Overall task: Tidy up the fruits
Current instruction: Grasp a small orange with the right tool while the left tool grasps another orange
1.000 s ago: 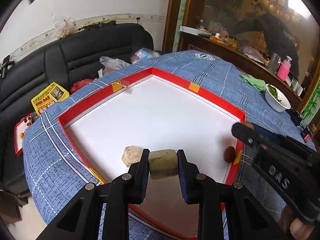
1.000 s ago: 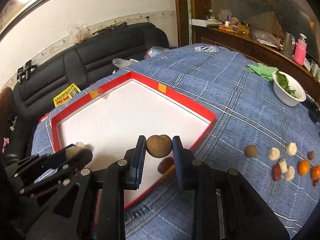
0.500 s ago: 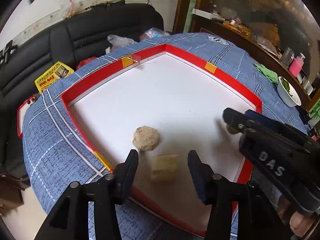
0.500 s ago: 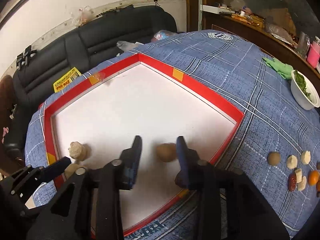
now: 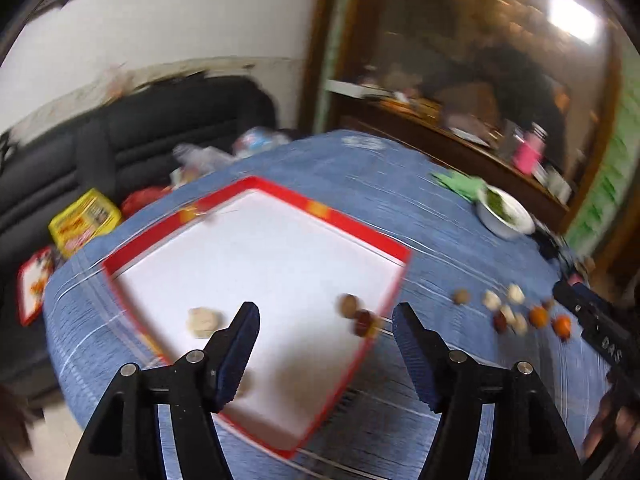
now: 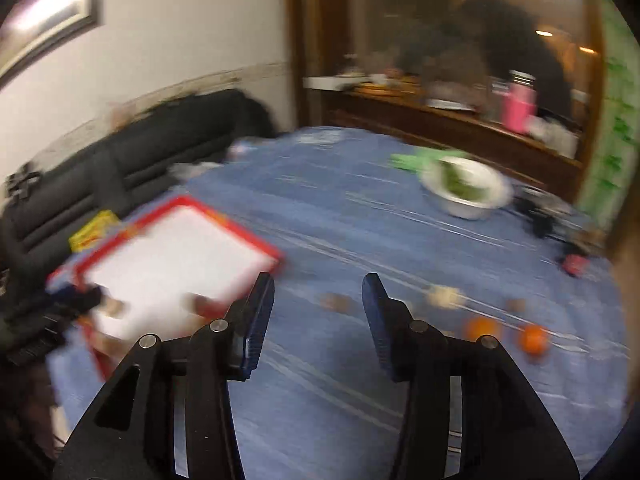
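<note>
Blue-checked tablecloth [image 5: 400, 184] under a red-rimmed white tray [image 5: 360, 236], with 4 pieces already inside: pale lump [image 5: 203, 321] near left, half-hidden pale piece [image 5: 243, 385] behind the left finger, round brown fruit [image 5: 349, 304] and dark red fruit [image 5: 363, 322] at the right rim. Loose fruits [image 5: 516, 312] clustered on the cloth well right of the tray, 2 orange ones [image 6: 508, 334] among them. Left gripper [image 5: 324, 332] and right gripper [image 6: 318, 308] both empty, jaws opening, nothing between them. Likely light, firm, prone to rolling; best pinched across the middle. Mostly round, so no clear long axis; too blurred for more. White bowl of greens [image 5: 505, 212] far right.
</note>
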{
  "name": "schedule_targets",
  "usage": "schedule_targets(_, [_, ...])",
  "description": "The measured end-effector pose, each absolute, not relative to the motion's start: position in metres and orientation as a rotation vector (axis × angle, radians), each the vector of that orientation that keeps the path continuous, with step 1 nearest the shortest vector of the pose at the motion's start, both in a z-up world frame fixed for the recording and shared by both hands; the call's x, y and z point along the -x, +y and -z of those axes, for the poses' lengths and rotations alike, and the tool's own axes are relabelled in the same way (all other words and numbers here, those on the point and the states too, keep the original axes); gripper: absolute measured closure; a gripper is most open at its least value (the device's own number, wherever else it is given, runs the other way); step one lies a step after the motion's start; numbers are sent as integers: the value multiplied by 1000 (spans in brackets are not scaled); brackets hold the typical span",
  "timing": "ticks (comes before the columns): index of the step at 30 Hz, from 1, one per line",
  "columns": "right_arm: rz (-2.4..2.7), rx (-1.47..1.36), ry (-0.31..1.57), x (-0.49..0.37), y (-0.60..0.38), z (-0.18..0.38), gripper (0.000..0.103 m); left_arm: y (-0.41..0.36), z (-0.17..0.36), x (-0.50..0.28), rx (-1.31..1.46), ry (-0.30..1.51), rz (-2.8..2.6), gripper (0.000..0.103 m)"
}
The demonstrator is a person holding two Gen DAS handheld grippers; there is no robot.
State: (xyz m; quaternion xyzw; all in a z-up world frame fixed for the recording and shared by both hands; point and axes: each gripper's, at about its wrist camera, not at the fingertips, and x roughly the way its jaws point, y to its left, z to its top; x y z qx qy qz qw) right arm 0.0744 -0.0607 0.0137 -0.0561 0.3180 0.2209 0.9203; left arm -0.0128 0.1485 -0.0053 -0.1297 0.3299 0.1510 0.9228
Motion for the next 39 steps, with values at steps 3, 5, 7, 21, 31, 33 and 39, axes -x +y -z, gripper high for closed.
schedule_targets(3, [-307, 100, 698, -89, -129, 4, 58, 122, 10, 0, 223, 704, -233, 36])
schedule_targets(5, [-210, 54, 750, -104, -176, 22, 58, 105, 15, -10, 195, 723, -179, 36])
schedule_targets(7, [-155, 35, 796, -118, -202, 36, 58, 86, 19, -19, 155, 745, -141, 36])
schedule_targets(21, [-159, 133, 883, -182, -209, 74, 58, 28, 37, -61, 55, 802, 2, 36])
schedule_targets(31, [-169, 63, 881, -177, -221, 71, 70, -18, 38, -96, 16, 798, 106, 36])
schedule_targets(33, [-168, 33, 854, -169, -227, 63, 70, -35, 39, -106, -7, 797, 140, 36])
schedule_targets(39, [-172, -7, 783, -136, -244, 40, 70, -79, 43, -142, -34, 779, 192, 36])
